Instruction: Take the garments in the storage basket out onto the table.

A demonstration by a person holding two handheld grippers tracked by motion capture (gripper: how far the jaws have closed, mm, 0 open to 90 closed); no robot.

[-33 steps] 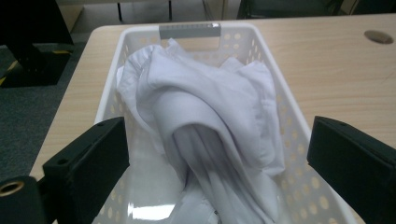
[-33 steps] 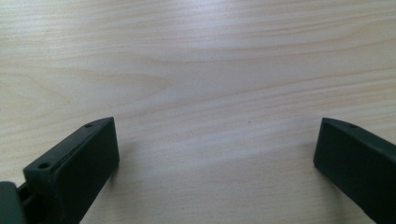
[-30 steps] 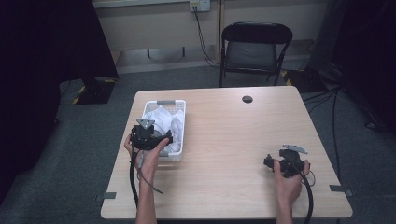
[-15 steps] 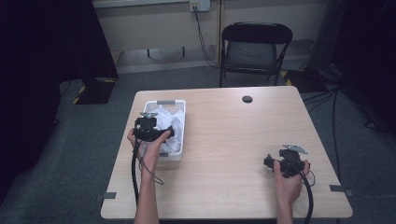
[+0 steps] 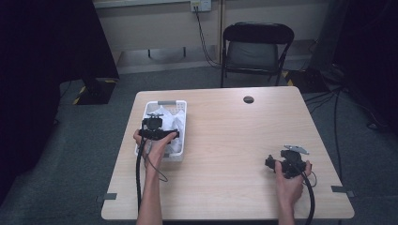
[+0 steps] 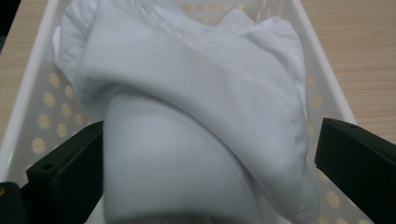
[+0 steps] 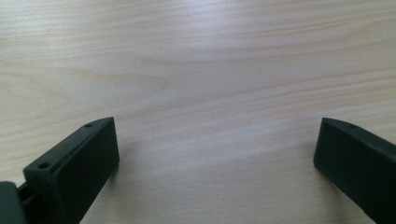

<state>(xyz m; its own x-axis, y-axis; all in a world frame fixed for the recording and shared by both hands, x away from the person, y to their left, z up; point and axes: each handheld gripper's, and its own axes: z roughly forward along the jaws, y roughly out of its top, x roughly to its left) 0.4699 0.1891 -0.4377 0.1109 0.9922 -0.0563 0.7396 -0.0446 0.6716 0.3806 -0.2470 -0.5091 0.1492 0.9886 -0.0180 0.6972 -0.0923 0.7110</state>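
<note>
The left gripper (image 5: 157, 123) hangs over the white basket (image 5: 162, 103) near the bench's left edge, jaws spread around the bundled white cloth (image 6: 196, 107) inside, apparently to grab it, while the right gripper (image 5: 287, 161), jaws spread and empty, waits near the right edge.

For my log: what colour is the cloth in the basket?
White cloth, clearest in the left gripper view.

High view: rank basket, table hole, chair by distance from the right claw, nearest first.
From the right claw:
1. Table hole, at the far edge of the table.
2. Basket, across the table on the left side.
3. Chair, on the floor beyond the table.
</note>
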